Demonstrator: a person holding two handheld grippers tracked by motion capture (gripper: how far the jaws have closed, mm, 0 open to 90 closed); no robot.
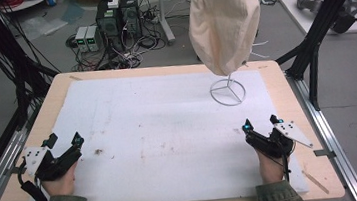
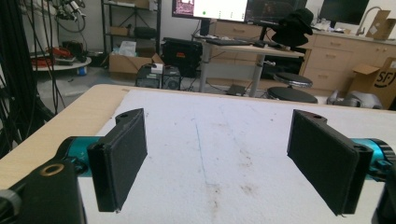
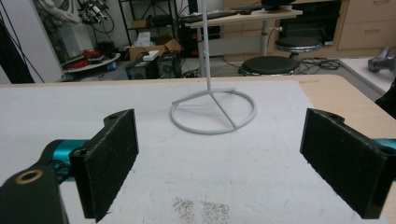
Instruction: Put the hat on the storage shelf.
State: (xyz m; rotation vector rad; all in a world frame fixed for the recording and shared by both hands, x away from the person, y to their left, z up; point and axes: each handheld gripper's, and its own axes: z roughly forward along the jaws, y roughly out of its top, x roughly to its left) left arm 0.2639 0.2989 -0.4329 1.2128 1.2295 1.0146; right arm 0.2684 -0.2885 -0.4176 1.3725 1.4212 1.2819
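The left gripper (image 1: 64,141) was held at the left edge of the white mat (image 1: 160,132), jaws spread wide and nothing between them, as was confirmed in the left gripper view, where bare, stained mat lay between the two black pads (image 2: 122,158); no object was within its reach, so any contribution from that side would have required a long traverse across the table, during which the trailing cable could have dragged on the mat. Farther right and toward the far edge, the cream hat (image 1: 223,20) was seen draped over a white wire stand (image 1: 227,91), well apart from both grippers; the hat hung high on a thin post above a light ring base (image 3: 213,112), and it was judged that a one-sided pull on the fabric could have tipped the stand or slid it over the mat; a pinch taken too low could have closed on the post together with the cloth. The right gripper (image 1: 261,123) was held near the front right of the mat, jaws likewise wide and empty, and pointed toward the ring base; it was judged that a low approach could have struck the ring before the fabric was reached, and that loose cloth might have slipped from the flat pads (image 3: 345,165).
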